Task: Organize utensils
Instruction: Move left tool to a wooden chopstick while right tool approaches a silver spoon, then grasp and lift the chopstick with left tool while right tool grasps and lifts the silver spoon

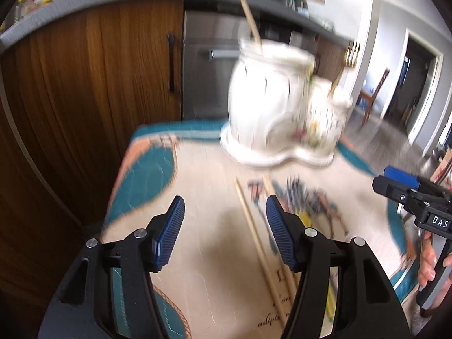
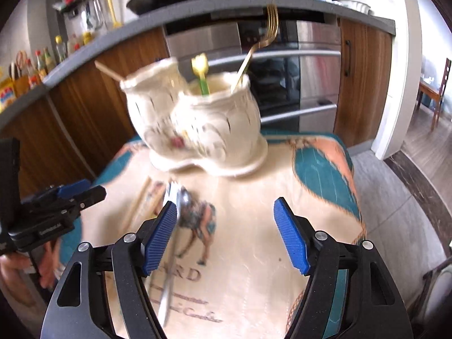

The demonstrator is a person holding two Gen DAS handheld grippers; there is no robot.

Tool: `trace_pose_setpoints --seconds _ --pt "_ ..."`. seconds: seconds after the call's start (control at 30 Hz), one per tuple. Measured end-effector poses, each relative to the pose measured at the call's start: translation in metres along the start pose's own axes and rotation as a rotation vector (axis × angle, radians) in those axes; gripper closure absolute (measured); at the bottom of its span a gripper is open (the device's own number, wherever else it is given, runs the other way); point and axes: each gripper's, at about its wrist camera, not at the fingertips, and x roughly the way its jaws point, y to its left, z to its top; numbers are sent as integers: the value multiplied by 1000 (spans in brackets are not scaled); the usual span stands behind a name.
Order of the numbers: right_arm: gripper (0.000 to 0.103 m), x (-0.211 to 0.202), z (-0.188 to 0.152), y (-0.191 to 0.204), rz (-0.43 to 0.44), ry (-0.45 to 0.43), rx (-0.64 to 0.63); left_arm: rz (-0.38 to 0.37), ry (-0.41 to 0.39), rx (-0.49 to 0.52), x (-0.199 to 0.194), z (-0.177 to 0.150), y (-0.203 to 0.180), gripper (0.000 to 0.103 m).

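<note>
The holder [image 2: 197, 130] is cream-white with thin dark lines and small red and green flower marks, though blur hides the detail. In it stand a gold fork [image 2: 260, 42], a yellow-headed piece on a green stem [image 2: 201, 73], and a pale wood chopstick [image 1: 251, 22]. The cloth [image 2: 254, 254] is beige with teal and salmon leaf shapes at its edges, a teal-and-pink horse print, and dark lettering. Tan chopsticks [image 1: 254, 231] and a silver spoon [image 2: 173, 243] lie on it. Both grippers are black with blue ribbed pads [image 1: 171, 234].
</note>
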Motion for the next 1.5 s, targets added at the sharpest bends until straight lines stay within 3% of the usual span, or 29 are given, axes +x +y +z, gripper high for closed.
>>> trace_pose_setpoints --seconds 0.13,0.3,0.37,0.47,0.57,0.77,0.93,1.17,1.27,1.5 --pt "31 10 -10 -2 -5 23 -10 3 76 26 18 -13 -7 43" --pt "31 17 -16 -1 6 39 -29 -4 148 59 28 -26 -18 51" --pt "31 16 -18 2 8 44 -51 -5 171 81 27 -30 -24 60" --pt "31 19 -20 7 17 63 -79 -5 186 110 25 -36 -31 64" --pt "32 21 -22 16 34 91 -114 9 188 136 25 -38 -36 80" --pt "51 29 -29 38 80 156 -198 28 177 168 24 -37 -33 98" --pt "70 40 -30 53 64 192 -242 44 147 155 28 -36 -25 98" --pt "79 59 -22 64 44 217 -237 28 140 151 25 -35 -22 98" --pt "95 61 -22 63 78 218 -220 22 140 149 26 -36 -21 98" --pt "99 52 -22 45 113 186 -132 0 138 126 27 -35 -19 98"
